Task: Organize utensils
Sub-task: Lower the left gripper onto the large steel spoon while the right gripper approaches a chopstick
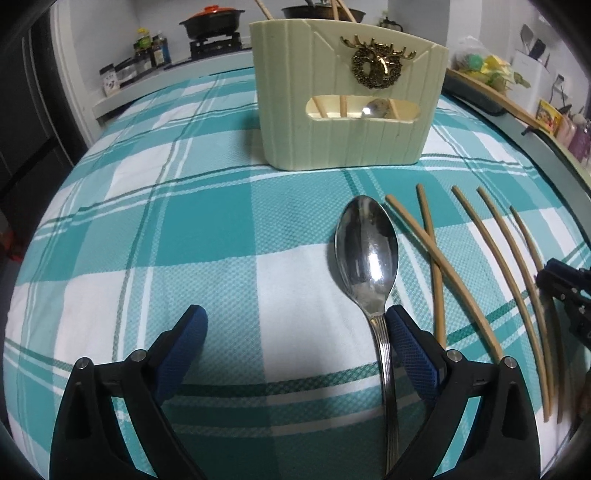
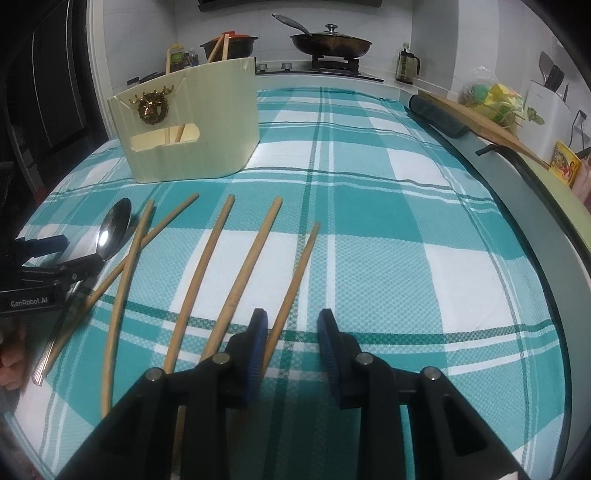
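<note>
White-tiled wall [image 2: 258,33] behind a stove counter [image 2: 325,75], apparently dim.

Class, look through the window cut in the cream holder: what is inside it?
Through the cream holder's window show chopstick shafts and a spoon bowl. The walls hide the rest.

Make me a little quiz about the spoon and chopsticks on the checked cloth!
1. How many chopsticks lie loose on the cloth?
2. True or false: the spoon lies between the left gripper fingers.
3. Which two chopsticks cross: A, the pair nearest the spoon, or B, the pair farthest from it?

Key: 1. Five. 2. True; its handle runs alongside one finger, nothing squeezed. 3. A.
</note>
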